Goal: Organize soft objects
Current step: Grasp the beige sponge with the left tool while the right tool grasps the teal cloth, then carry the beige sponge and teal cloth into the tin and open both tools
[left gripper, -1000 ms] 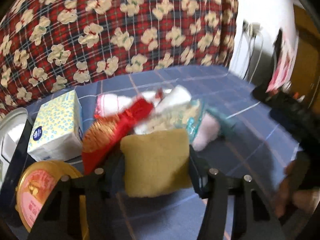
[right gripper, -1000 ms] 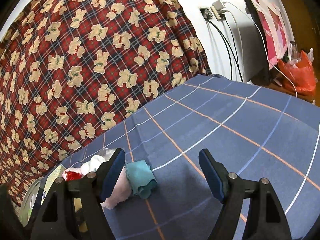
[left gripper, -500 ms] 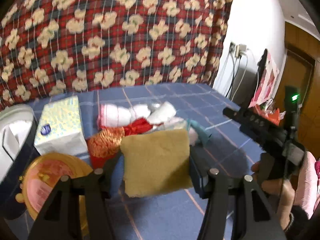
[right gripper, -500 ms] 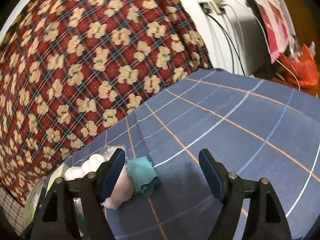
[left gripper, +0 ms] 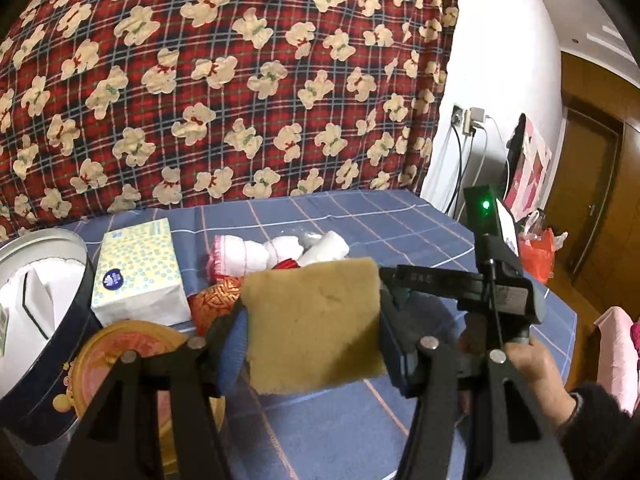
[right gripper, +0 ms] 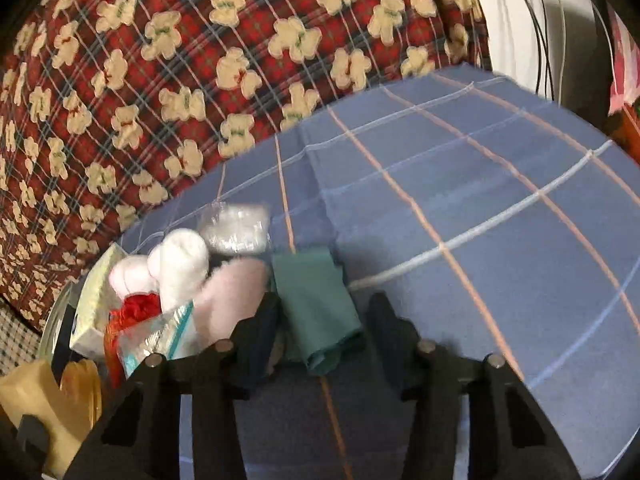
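Left gripper (left gripper: 312,332) clamps the tan sponge (left gripper: 314,326), lifted above the blue checked surface (right gripper: 500,216). Right gripper (right gripper: 322,332), fingers just narrowing, straddles the folded teal cloth (right gripper: 316,304) beside the soft pile; contact unclear.

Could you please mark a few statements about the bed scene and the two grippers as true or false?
1. The left gripper grips a tan sponge. True.
2. The teal cloth lies between the right gripper's fingers. True.
3. The tissue pack lies inside the round tin. False: it sits on the blue sheet beside the tin.
4. The sheet is plain red. False: it is blue with a grid of lines.
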`<act>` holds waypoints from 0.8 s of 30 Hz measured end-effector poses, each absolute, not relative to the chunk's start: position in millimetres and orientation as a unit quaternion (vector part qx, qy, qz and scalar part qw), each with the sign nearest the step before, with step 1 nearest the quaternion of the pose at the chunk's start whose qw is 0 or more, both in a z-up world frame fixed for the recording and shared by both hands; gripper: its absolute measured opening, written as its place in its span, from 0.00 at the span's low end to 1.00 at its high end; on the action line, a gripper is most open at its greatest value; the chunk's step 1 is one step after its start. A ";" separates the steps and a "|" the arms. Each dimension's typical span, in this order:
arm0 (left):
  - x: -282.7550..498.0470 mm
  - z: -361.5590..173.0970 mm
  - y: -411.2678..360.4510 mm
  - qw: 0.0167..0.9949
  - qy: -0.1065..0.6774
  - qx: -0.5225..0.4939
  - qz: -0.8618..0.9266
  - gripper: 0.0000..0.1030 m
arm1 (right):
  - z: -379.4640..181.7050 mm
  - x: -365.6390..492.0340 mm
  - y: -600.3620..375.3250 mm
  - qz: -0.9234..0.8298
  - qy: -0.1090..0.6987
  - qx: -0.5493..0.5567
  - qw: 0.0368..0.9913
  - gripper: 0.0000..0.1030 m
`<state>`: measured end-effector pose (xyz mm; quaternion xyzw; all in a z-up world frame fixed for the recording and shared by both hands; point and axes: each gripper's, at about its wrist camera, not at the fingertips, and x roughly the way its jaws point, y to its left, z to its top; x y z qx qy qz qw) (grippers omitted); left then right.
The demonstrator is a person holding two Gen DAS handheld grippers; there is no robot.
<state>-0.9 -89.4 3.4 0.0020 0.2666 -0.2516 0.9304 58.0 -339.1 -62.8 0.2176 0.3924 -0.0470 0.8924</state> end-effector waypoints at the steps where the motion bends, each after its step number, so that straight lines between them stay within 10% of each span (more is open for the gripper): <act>1: -1.8 2.9 -89.2 0.930 0.267 0.001 -0.251 0.56 | -65.0 60.3 -339.0 -0.044 0.396 0.219 0.891 0.47; 3: -2.1 2.9 -88.1 0.930 0.267 0.001 -0.252 0.56 | -65.7 63.8 -337.4 -0.042 0.397 0.206 0.893 0.22; 6: -2.3 3.6 -86.7 0.931 0.265 0.001 -0.250 0.57 | -70.7 68.4 -336.0 -0.037 0.411 0.199 0.889 0.13; 24: -7.0 27.2 -21.5 0.944 0.229 -0.047 -0.232 0.57 | 23.6 -10.1 -302.0 -0.030 0.254 0.161 0.953 0.12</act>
